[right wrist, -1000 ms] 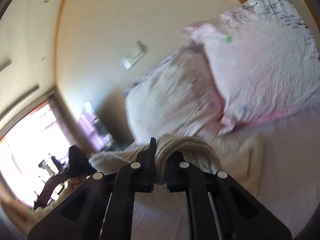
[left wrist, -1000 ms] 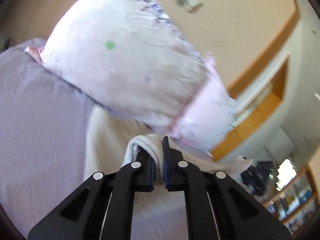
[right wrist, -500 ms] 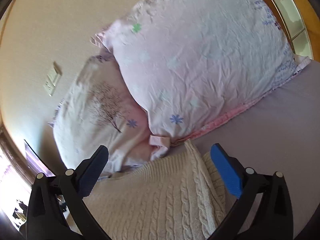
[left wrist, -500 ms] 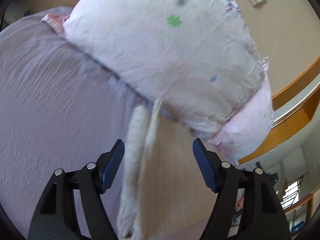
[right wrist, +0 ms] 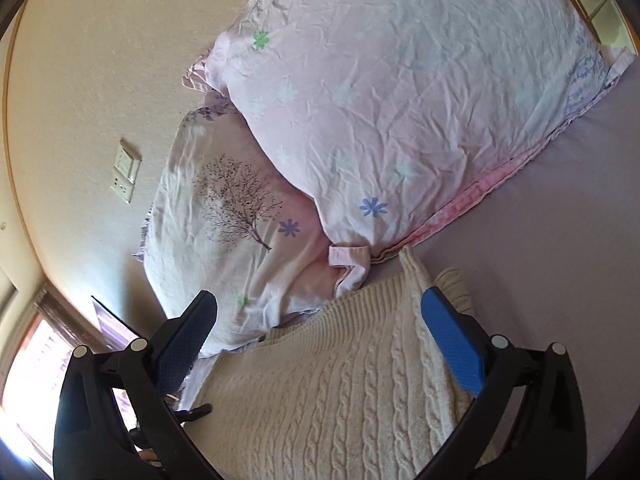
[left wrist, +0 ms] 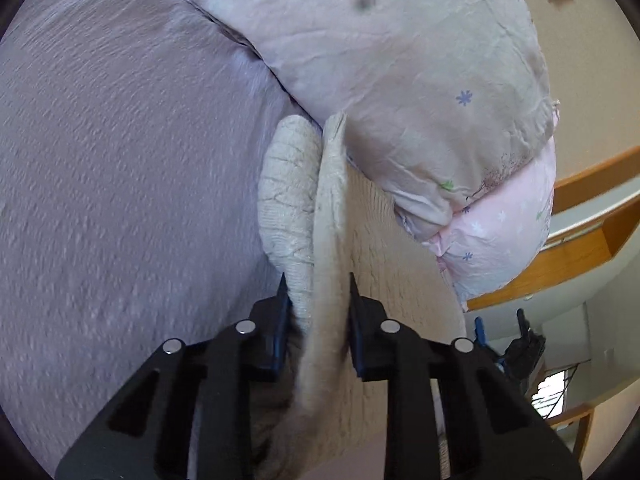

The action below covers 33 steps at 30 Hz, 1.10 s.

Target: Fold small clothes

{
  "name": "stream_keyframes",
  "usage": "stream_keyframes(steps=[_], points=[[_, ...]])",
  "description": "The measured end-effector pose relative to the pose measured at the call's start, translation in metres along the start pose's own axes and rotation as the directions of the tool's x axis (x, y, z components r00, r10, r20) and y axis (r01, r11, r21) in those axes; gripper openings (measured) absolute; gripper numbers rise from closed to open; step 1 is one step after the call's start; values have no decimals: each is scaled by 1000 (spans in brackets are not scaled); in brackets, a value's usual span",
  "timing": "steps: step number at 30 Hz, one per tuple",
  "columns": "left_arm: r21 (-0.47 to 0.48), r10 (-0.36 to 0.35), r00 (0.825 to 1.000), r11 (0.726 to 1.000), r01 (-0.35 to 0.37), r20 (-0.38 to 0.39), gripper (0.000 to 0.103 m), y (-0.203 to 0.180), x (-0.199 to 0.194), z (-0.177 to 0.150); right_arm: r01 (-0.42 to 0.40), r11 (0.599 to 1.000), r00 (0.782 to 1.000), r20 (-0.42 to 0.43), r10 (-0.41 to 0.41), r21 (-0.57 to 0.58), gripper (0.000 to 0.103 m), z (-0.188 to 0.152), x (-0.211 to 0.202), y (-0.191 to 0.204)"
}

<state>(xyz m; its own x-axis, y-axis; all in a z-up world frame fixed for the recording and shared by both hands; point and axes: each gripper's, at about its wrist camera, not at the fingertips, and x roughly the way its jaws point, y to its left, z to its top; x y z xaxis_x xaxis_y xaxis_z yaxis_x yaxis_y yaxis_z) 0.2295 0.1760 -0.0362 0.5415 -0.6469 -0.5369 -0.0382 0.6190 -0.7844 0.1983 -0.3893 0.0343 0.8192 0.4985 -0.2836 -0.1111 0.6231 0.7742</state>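
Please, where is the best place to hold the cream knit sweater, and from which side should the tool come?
Probably the raised folded edge of the sweater, where the left tool already straddles it. That edge stands up in a thin ridge, so the fingers fit either side; come along the bed sheet, toward the pillows.

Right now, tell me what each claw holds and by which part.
Left claw pinches the sweater by its raised side edge. Right claw is open, holding nothing.
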Motion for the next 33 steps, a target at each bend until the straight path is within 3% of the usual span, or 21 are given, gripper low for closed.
stream_keyframes(steps=[2, 4, 6, 8, 10, 12, 13, 14, 15, 16, 17, 19, 20, 22, 23, 25, 29, 33], points=[[-25, -77, 997, 997, 77, 24, 19, -13, -7, -2, -12, 1000, 1000, 7, 12, -7, 102, 3, -7, 0], [26, -143, 989, 989, 142, 35, 19, -55, -7, -3, -14, 1000, 999, 32, 15, -25, 102, 8, -15, 1], [107, -221, 975, 970, 219, 8, 19, -111, 7, -7, 0, 999, 998, 70, 4, -51, 102, 13, -26, 2], [142, -319, 947, 936, 322, -48, 19, -159, 36, -13, 23, 997, 994, 105, -16, -72, 102, 18, -36, 1], [128, -440, 887, 881, 456, -139, 19, -203, 86, -28, 49, 995, 992, 120, -39, -83, 102, 22, -42, -4], [33, -549, 788, 815, 579, -278, 21, -234, 147, -47, 89, 993, 989, 125, -79, -72, 102, 28, -47, -15], [-35, -594, 727, 782, 623, -344, 21, -244, 173, -57, 97, 993, 988, 126, -88, -62, 102, 29, -50, -19], [-54, -602, 703, 773, 632, -379, 22, -249, 183, -64, 102, 994, 987, 128, -96, -45, 102, 32, -54, -26], [-37, -595, 701, 772, 635, -393, 24, -251, 184, -67, 103, 994, 987, 125, -98, -34, 102, 34, -57, -30], [7, -578, 716, 776, 631, -392, 35, -252, 179, -67, 99, 995, 989, 116, -96, -21, 102, 36, -59, -34], [67, -552, 748, 786, 614, -368, 49, -250, 168, -64, 85, 996, 992, 97, -84, 2, 102, 38, -59, -39], [215, -455, 853, 834, 509, -256, 68, -236, 137, -52, 66, 997, 997, 33, -67, 34, 102, 39, -52, -45], [291, -350, 917, 872, 394, -190, 71, -227, 123, -46, 64, 997, 998, -27, -63, 47, 102, 38, -42, -48], [349, -189, 973, 910, 225, -133, 72, -210, 114, -38, 81, 996, 989, -125, -75, 43, 101, 34, -24, -47], [356, -127, 984, 920, 164, -126, 73, -200, 114, -36, 98, 995, 981, -169, -92, 23, 90, 30, -14, -44], [317, -30, 989, 945, 75, -146, 73, -176, 121, -35, 105, 994, 976, -186, -109, -31, 68, 25, -8, -35], [244, -32, 981, 967, 79, -192, 74, -146, 129, -39, 43, 991, 971, -228, -71, -126, 67, 13, -2, -17], [272, -10, 978, 960, 67, -208, 76, -143, 137, -46, 109, 981, 929, -333, -158, -163, 62, -5, 25, -19]])
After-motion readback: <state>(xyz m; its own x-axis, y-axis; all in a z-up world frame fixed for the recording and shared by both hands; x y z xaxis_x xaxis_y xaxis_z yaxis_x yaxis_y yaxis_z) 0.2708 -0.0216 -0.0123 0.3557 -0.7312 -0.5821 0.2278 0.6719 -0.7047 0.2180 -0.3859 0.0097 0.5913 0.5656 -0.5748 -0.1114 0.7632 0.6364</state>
